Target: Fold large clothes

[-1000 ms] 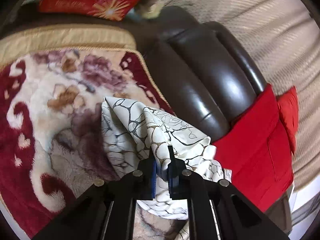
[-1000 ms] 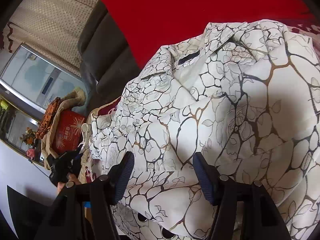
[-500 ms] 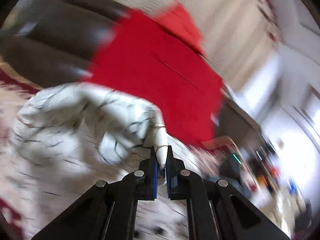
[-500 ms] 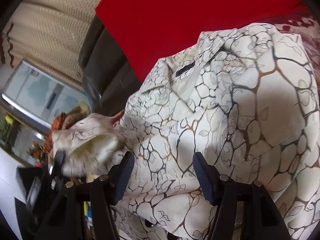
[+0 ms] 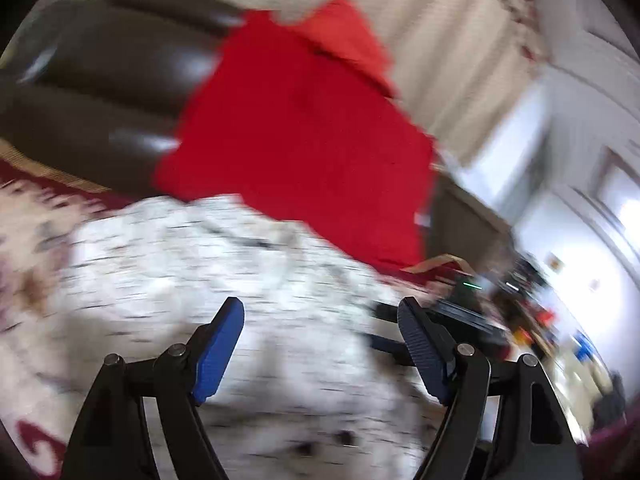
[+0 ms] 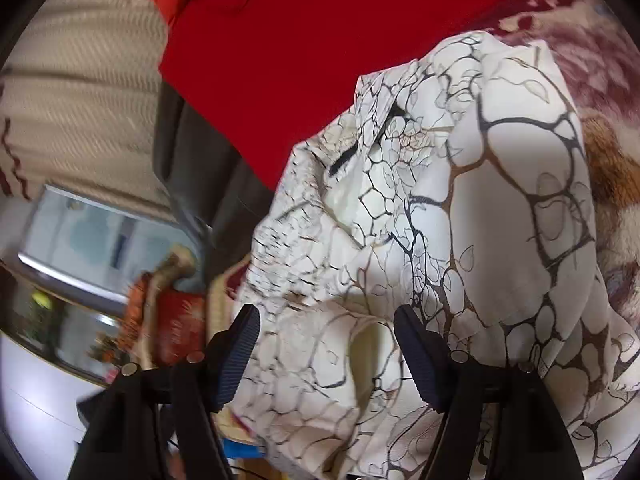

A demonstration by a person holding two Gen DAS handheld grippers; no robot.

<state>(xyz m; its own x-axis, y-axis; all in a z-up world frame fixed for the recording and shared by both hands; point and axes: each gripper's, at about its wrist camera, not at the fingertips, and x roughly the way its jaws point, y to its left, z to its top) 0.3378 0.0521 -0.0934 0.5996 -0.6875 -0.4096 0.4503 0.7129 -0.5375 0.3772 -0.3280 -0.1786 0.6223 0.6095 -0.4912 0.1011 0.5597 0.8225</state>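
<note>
The garment is a white shirt with a dark crackle print (image 6: 460, 208). It lies bunched on a floral red-and-cream blanket (image 6: 600, 92). In the left wrist view the shirt (image 5: 240, 280) is blurred and spreads below my left gripper (image 5: 320, 320), which is open and empty above it. My right gripper (image 6: 326, 330) is open, its blue pads on either side of a fold of the shirt without closing on it. The shirt's collar with a dark label (image 6: 368, 144) points toward the red cloth.
A red cloth (image 5: 304, 128) drapes over the dark brown leather sofa back (image 5: 100, 80). A beige curtain (image 6: 80, 92) hangs behind. A red box (image 6: 176, 320) and a window sit at the left of the right wrist view. Room clutter (image 5: 540, 312) is at the far right.
My left gripper was shut on a shirt sleeve, swung it right over the shirt body, and has now opened and let it go. The right gripper stayed open and shifted slightly.
</note>
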